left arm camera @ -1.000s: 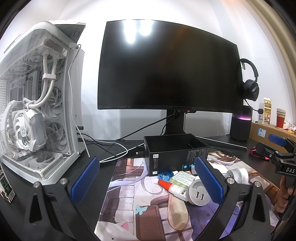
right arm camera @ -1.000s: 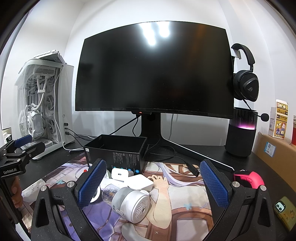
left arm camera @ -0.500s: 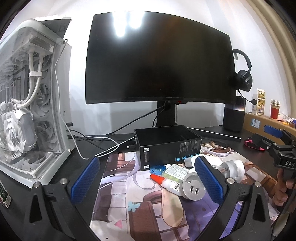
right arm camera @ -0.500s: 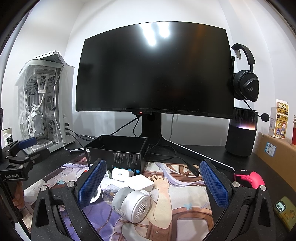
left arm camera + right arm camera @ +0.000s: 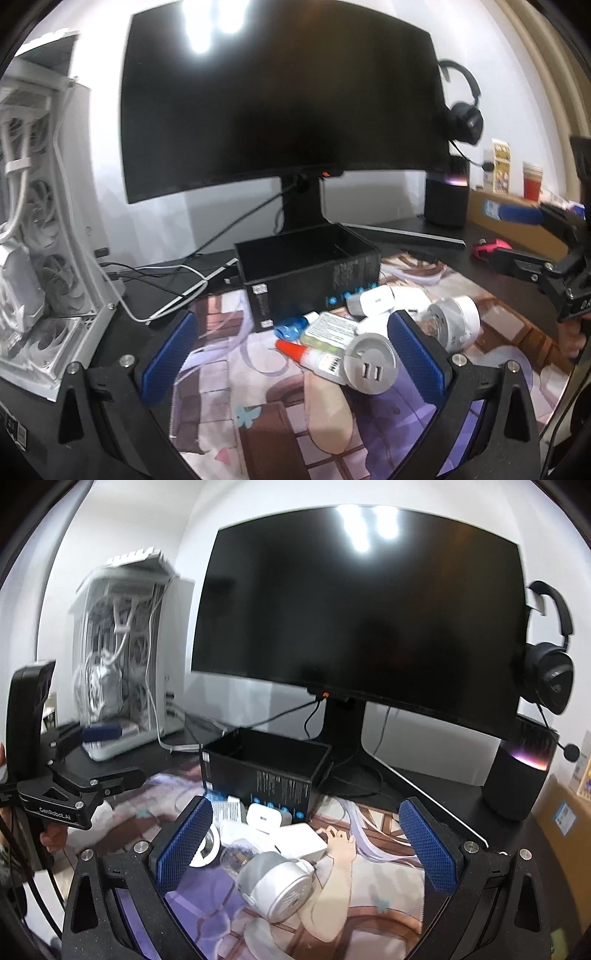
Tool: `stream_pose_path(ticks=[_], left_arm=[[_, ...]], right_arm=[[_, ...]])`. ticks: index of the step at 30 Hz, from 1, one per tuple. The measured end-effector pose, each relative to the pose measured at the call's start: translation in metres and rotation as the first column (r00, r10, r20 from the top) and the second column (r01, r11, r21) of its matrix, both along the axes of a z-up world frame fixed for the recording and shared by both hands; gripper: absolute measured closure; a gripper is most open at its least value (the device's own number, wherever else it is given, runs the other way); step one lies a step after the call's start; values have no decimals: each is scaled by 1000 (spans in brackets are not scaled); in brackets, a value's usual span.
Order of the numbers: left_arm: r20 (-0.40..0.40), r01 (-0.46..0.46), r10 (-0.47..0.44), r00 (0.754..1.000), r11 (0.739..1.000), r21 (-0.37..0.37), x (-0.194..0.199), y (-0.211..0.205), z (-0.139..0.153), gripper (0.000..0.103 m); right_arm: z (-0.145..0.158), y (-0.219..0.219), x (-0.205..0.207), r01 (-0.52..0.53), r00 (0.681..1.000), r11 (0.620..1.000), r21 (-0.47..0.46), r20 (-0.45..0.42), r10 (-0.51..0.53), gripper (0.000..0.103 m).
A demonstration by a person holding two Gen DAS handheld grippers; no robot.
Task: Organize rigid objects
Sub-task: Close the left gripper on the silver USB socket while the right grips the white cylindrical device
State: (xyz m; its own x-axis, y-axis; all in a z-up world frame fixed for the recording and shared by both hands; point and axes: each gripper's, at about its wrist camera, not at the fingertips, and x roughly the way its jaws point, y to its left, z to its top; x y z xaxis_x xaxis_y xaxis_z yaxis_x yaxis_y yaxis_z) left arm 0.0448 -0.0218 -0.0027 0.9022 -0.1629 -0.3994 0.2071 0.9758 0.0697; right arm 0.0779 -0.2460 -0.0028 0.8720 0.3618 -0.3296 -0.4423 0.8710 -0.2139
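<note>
An open black box [image 5: 308, 269] stands on the illustrated desk mat [image 5: 280, 413], and shows in the right wrist view [image 5: 264, 771] too. A pile lies in front of it: a red-capped glue bottle [image 5: 310, 356], a round white USB socket [image 5: 369, 363], a white charger [image 5: 373, 301], a flat white box [image 5: 301, 840] and a round silver-white device [image 5: 280, 886]. My left gripper [image 5: 291, 360] is open and empty, just short of the pile. My right gripper [image 5: 304, 851] is open and empty, with the silver device between its fingers.
A large dark monitor [image 5: 280, 107] stands behind the box. A white PC case [image 5: 40, 236] with loose cables is at the left. A black speaker [image 5: 521, 775], a headset [image 5: 550, 672], a pink object [image 5: 491, 247] and a cardboard box [image 5: 517, 221] are at the right.
Both grippers have moved forward and tilted toward the pile. The left view has swung right; the right view has swung left. Both stay open.
</note>
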Motion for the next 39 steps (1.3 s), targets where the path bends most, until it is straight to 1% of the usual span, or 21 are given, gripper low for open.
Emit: stream_pose_path(ticks=[3, 6, 8, 10, 12, 13, 14, 15, 16, 19, 23, 25, 28, 31, 34, 37, 39], left_arm=[[-40, 40, -40, 998, 999, 5, 6, -6, -4, 2], [-79, 86, -83, 993, 996, 24, 12, -15, -7, 7], [-103, 109, -105, 989, 994, 33, 16, -21, -9, 9], [-130, 132, -126, 983, 991, 37, 21, -26, -12, 9], [-159, 158, -149, 976, 986, 47, 25, -30, -15, 14], [-171, 165, -153, 973, 985, 57, 28, -33, -17, 21], [-186, 173, -157, 970, 983, 69, 30, -37, -20, 24], [-195, 178, -160, 968, 981, 79, 31, -39, -22, 24], [-204, 184, -162, 965, 979, 89, 33, -42, -25, 24], [-231, 206, -180, 956, 974, 96, 37, -47, -31, 25], [-271, 232, -198, 942, 968, 97, 42, -52, -38, 26], [-283, 237, -203, 937, 967, 91, 43, -52, -38, 26], [-308, 251, -211, 928, 963, 98, 47, -55, -42, 26], [-328, 259, -212, 921, 960, 107, 49, -57, -45, 31], [-354, 260, -208, 912, 960, 107, 54, -58, -49, 34], [-367, 266, -213, 906, 959, 101, 56, -58, -51, 39], [-377, 270, -214, 901, 957, 102, 58, -59, -53, 39]], right_arm=[[-2, 5, 7, -17, 999, 999, -49, -39, 15, 0], [-8, 7, 13, -35, 996, 996, -82, -81, 28, 0], [-12, 9, 17, -50, 993, 994, -99, -113, 38, 2], [-17, 11, 20, -65, 988, 991, -115, -145, 48, 7], [-21, 12, 23, -79, 984, 988, -130, -170, 56, 10], [-23, 12, 25, -84, 981, 987, -137, -184, 58, 14], [-25, 13, 26, -90, 978, 986, -141, -198, 61, 16], [-27, 12, 28, -93, 976, 986, -140, -211, 62, 18], [-29, 12, 29, -95, 974, 986, -139, -218, 63, 18], [-36, 13, 33, -110, 964, 983, -146, -255, 70, 21], [-44, 16, 37, -136, 950, 978, -159, -300, 83, 22], [-47, 17, 40, -144, 943, 977, -158, -323, 87, 29], [-54, 18, 47, -163, 925, 975, -149, -367, 98, 31], [-59, 19, 51, -169, 916, 975, -143, -388, 102, 34], [-60, 18, 53, -169, 914, 976, -138, -392, 103, 34], [-61, 18, 55, -167, 913, 977, -133, -395, 103, 34], [-63, 19, 58, -165, 913, 976, -141, -397, 97, 33]])
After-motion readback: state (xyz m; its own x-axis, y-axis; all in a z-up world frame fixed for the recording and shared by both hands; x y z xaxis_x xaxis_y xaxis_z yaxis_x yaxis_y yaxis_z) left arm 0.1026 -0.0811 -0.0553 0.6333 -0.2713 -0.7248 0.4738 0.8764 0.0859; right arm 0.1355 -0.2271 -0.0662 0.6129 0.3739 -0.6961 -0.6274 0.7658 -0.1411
